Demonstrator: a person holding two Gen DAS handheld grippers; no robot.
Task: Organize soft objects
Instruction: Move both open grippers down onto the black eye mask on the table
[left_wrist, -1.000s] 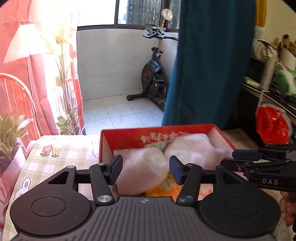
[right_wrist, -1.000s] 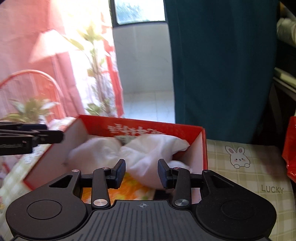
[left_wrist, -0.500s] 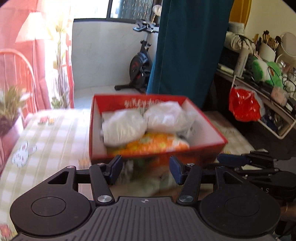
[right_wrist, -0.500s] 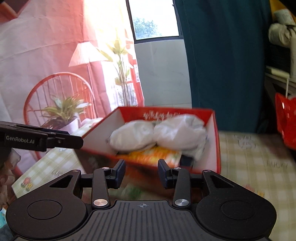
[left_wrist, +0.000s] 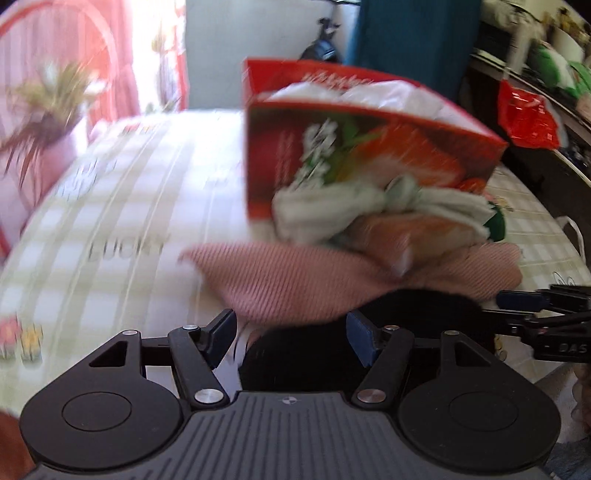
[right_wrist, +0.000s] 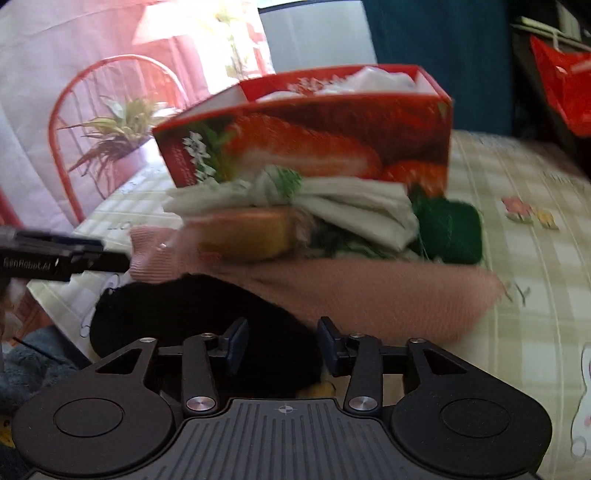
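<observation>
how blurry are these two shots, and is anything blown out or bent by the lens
Left wrist view: heavy motion blur on the red box, pink cloth and tablecloth, while the tool stays sharp; the window area is blown out. Right wrist view: milder smear, box print readable; fisheye curves the tablecloth lines.

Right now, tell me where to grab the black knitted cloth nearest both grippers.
Pinch the black knitted cloth at its raised near hump, coming from above and in front. It lies free there, while the pink ribbed cloth crowds its far edge. The opening right gripper seems nearest.
</observation>
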